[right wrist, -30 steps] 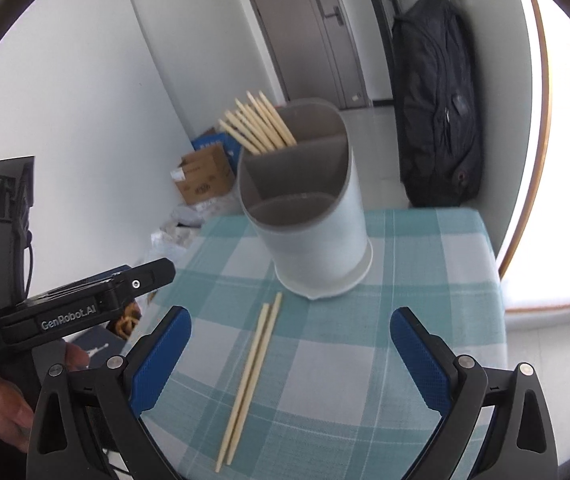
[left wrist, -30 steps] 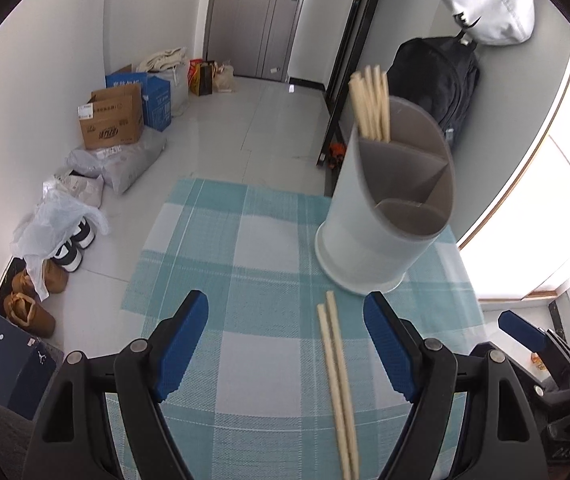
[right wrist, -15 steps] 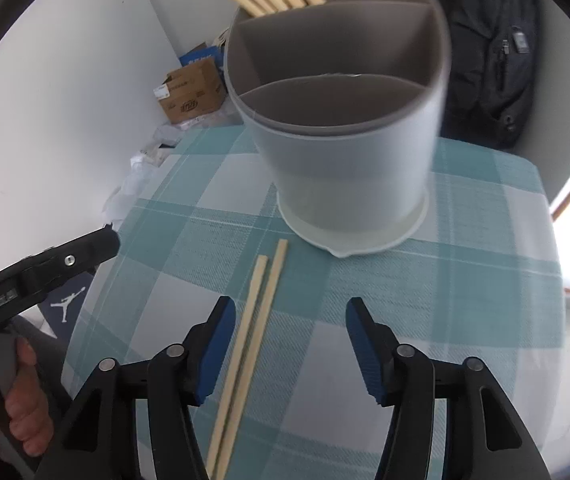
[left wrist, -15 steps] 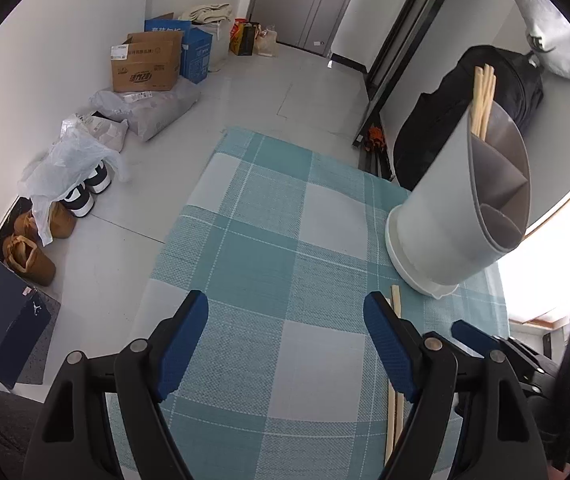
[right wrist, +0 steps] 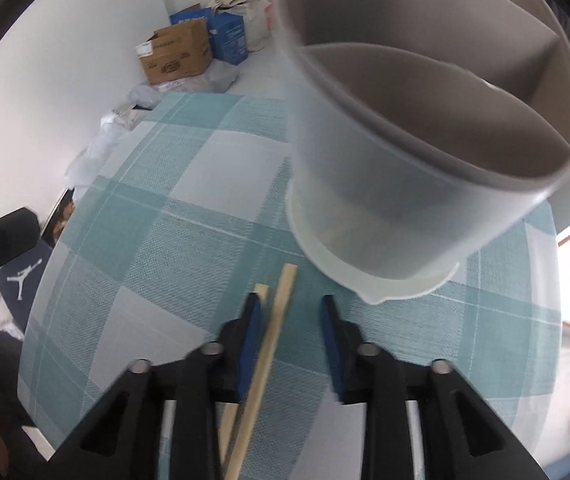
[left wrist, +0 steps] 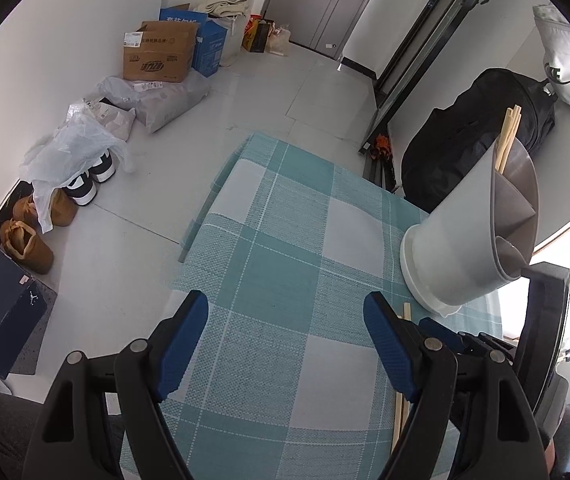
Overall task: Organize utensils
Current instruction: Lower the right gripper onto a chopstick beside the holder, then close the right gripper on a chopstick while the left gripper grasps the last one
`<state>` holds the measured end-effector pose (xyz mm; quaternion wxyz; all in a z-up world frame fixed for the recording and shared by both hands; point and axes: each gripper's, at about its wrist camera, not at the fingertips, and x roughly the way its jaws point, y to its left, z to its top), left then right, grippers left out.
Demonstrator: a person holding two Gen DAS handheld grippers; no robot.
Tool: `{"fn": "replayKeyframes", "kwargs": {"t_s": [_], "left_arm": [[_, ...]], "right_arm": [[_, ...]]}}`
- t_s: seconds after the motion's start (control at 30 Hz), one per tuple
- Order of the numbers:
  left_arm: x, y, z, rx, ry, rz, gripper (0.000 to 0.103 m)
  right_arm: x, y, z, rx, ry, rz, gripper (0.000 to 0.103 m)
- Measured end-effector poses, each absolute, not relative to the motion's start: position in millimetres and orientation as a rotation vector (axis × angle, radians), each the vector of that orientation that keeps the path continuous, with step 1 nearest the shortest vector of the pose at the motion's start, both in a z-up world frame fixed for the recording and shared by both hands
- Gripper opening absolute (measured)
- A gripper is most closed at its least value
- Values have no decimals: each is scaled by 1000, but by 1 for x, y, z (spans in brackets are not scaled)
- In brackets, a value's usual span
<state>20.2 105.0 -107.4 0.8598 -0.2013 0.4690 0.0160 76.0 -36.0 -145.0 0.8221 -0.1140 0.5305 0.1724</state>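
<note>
The right gripper [right wrist: 291,316] is closing around one pale wooden chopstick [right wrist: 271,336] lying on a teal checked tablecloth [right wrist: 173,216]; its twin [right wrist: 260,289] lies just outside. Beyond stands a grey divided utensil holder [right wrist: 385,200]. The left gripper [left wrist: 285,340] hovers wide apart, holding nothing.

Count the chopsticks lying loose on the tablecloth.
2: one chopstick between the closing right gripper's jaws, the other just left, partly hidden. More stand in the holder.
</note>
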Motion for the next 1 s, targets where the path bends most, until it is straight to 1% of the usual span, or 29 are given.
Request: {"fn": "replayKeyframes", "kwargs": {"t_s": [0.03, 0.1, 0.23, 0.3, 0.43, 0.6, 0.73, 0.9, 1.0], "left_arm": [[21, 108, -108, -427, 986, 36, 77], [21, 113, -112, -451, 1000, 42, 77], [22, 118, -113, -489, 1011, 40, 77], [21, 117, -111, -487, 1005, 37, 77], [20, 115, -110, -484, 1003, 27, 77], [20, 114, -110, -489, 1016, 14, 77], [21, 113, -110, -488, 1023, 11, 77], [21, 115, -111, -482, 1035, 20, 77], [23, 114, -113, -481, 1043, 32, 77]], "right_arm": [[71, -34, -144, -282, 1118, 371, 17], [65, -35, -144, -294, 1122, 383, 7], [60, -52, -142, -250, 1141, 374, 6], [60, -53, -142, -246, 1151, 377, 3], [48, -62, -139, -262, 1171, 383, 3], [41, -64, -136, -251, 1205, 387, 4], [57, -59, -138, -256, 1198, 372, 6], [71, -46, -143, -265, 1183, 363, 17], [78, -44, -144, -244, 1184, 359, 21]]}}
